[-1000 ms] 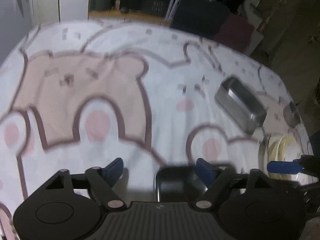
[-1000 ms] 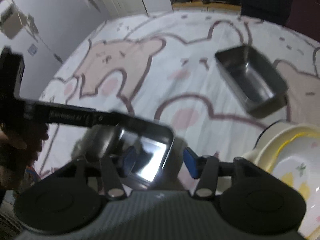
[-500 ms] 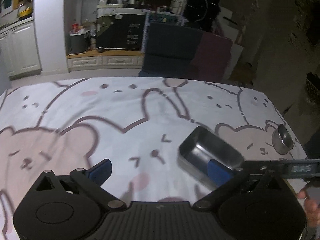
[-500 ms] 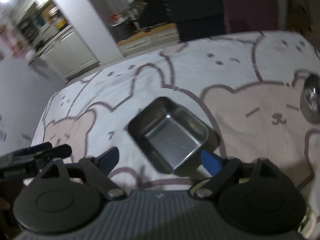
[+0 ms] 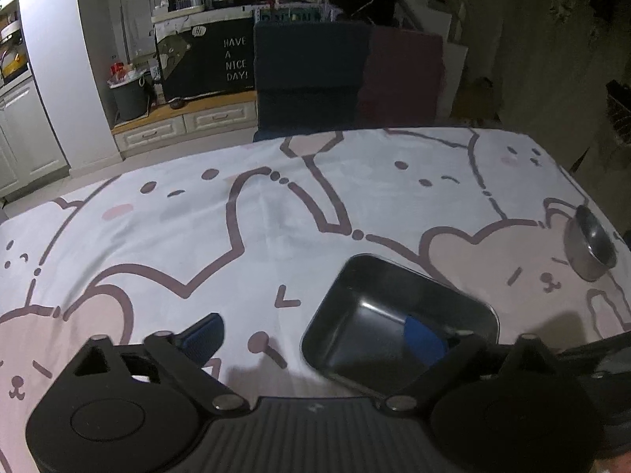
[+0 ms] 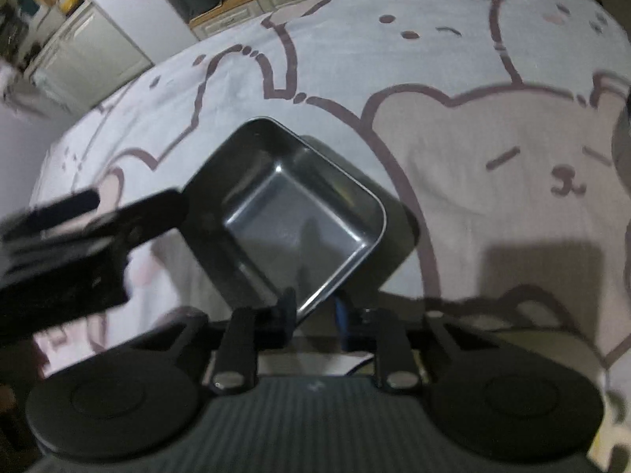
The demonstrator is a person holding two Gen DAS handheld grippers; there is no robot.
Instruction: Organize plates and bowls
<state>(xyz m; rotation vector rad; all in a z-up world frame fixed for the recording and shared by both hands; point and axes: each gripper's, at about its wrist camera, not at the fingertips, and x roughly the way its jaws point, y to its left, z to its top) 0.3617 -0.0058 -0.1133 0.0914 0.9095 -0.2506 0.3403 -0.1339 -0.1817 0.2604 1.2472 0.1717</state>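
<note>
- Dim kitchen-like room behind the table: white cabinets at left, a grey bin, and a dark board lettered "HAVE A NICE DAY!".
- Two chair backs stand at the far table edge, one dark blue, one maroon.
- We note a white tablecloth with brown-outlined bears and rabbits covering the whole table.
- We see one rectangular metal tray lying on the cloth in the near right part of the left wrist view, empty, its rounded corner pointing away from us.
- A small round metal bowl sits well apart from the tray, near the right edge of the table.
- Left gripper: the jaws stand wide and are closing slightly. Its left blue pad is over bare cloth; its right blue pad is over the inside of the tray. We see nothing pinched between them, so it holds nothing.
- Right gripper: the jaws are narrow and closing, straddling the near rim of the tray, one finger inside and one outside. Whether the pads already press the rim, we cannot tell with certainty; they look to be on it.
- In the right wrist view the left gripper's black body shows blurred at the tray's left side.
</note>
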